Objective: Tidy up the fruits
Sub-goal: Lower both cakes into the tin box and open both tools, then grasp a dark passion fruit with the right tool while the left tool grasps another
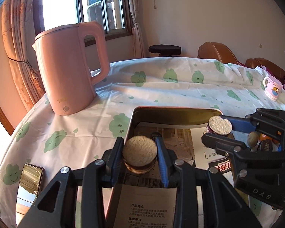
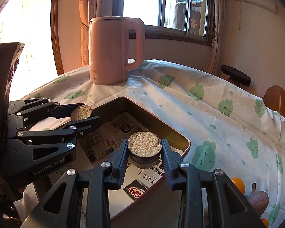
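Both grippers, left (image 1: 139,153) and right (image 2: 144,149), clamped halved fruits (image 1: 139,148) over the tray (image 1: 172,112), kettle (image 1: 70,68) at eleven o'clock; lowering likely came next.

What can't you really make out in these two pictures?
- Fruits, right wrist view: mostly behind the right gripper, cut by the edge.
- Tray floor: paper print too small.
- Phone, left wrist view: screen only glare.
- Left gripper: piece's underside hidden.

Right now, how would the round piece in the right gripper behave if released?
The round piece looks like a squat cylinder with flat faces, so it would probably land stable, not roll. Its crumbly-looking top suggests the right gripper could chip it.
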The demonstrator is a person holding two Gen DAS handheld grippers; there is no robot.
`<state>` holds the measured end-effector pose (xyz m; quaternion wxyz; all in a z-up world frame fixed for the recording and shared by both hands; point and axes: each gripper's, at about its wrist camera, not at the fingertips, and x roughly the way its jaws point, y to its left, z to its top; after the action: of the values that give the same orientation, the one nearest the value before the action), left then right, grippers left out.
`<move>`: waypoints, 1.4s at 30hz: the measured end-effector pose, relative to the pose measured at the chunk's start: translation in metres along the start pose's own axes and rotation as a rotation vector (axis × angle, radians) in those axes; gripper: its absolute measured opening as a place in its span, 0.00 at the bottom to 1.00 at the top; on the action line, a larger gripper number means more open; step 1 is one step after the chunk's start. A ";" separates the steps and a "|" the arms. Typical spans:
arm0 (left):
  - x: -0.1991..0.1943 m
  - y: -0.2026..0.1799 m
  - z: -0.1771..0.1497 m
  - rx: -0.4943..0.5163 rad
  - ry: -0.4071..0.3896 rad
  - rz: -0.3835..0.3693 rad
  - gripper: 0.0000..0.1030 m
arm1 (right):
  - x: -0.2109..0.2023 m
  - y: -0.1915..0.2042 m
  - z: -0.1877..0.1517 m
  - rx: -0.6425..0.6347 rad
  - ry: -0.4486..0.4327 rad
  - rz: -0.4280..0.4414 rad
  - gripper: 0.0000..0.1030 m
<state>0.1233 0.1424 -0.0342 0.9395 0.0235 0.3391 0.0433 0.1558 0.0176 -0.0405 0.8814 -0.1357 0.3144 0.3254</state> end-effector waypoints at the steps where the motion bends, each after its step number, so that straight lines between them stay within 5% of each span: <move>1: -0.001 0.000 0.000 0.001 -0.003 -0.004 0.35 | 0.002 0.000 0.000 0.001 0.006 -0.001 0.35; 12: -0.036 -0.010 -0.007 -0.011 -0.111 -0.014 0.69 | -0.027 -0.008 -0.014 0.031 -0.032 -0.016 0.54; 22: -0.067 -0.072 -0.028 0.016 -0.176 -0.141 0.73 | -0.122 -0.063 -0.076 0.107 -0.124 -0.170 0.60; 30: -0.061 -0.131 -0.033 0.093 -0.132 -0.214 0.73 | -0.155 -0.112 -0.129 0.188 -0.083 -0.343 0.60; 42: -0.044 -0.163 -0.028 0.115 -0.041 -0.288 0.73 | -0.135 -0.126 -0.149 0.242 0.032 -0.224 0.52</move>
<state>0.0825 -0.0240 -0.0397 0.9398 0.0293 0.3216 -0.1121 0.0902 -0.2093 -0.0634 0.9169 -0.0678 0.3483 0.1826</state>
